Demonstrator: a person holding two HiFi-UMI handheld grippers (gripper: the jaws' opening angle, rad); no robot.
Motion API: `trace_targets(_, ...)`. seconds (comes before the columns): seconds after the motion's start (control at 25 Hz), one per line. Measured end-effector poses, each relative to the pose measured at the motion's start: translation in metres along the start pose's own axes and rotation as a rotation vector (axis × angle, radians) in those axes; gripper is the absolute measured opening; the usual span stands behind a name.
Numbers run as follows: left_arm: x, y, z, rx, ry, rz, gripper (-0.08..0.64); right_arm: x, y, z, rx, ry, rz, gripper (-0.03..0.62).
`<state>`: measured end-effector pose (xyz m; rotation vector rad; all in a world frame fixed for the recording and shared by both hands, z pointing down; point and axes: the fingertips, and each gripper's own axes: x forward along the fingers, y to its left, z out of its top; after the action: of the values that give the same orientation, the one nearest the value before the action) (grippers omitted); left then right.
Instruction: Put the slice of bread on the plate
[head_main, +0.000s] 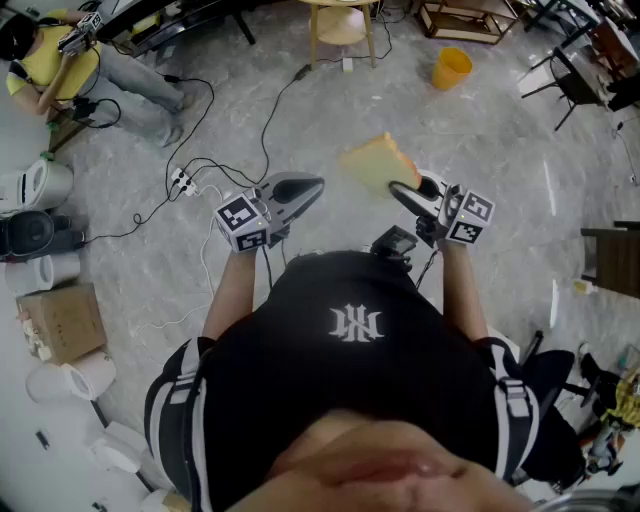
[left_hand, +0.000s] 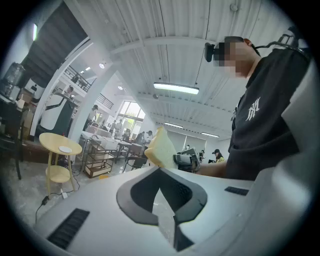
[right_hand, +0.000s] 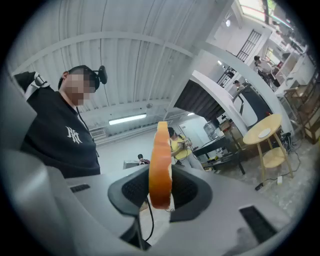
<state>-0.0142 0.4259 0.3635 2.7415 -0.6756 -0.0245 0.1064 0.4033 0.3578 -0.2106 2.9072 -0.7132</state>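
Note:
A slice of bread (head_main: 375, 165) with a tan crust is pinched at its lower edge by my right gripper (head_main: 400, 190), which is shut on it and held up in front of the person's chest. In the right gripper view the bread (right_hand: 160, 165) stands edge-on between the pads of this gripper (right_hand: 160, 186). My left gripper (head_main: 310, 185) is level beside it, shut and holding nothing. The left gripper view looks past the closed tips of the left gripper (left_hand: 160, 172) to the bread (left_hand: 160, 147). A small white plate (left_hand: 65, 149) lies on a round wooden table (left_hand: 55, 142).
The round wooden table (head_main: 340, 22) stands ahead on the grey floor. A yellow bucket (head_main: 452, 67) is to its right. Cables and a power strip (head_main: 180, 180) lie at left, near a seated person (head_main: 60, 55). A cardboard box (head_main: 60, 320) sits further left.

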Motion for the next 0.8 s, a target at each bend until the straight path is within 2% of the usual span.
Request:
trace_targets(0.2, 0.011, -0.002, -0.006, -0.016, 0.009, -0.008, 0.012, -0.016, 0.005, 0.004, 0.013, -0.051, 0.002, 0.094)
trace_targets(0.44, 0.027, -0.010, 0.006, -0.010, 0.027, -0.018, 0.012, -0.035, 0.001, 0.007, 0.021, -0.084, -0.009, 0.095)
trace_targets(0.8, 0.041, -0.015, 0.006, 0.006, 0.034, -0.013, 0.012, -0.042, 0.001, 0.004, -0.029, -0.004, -0.008, 0.095)
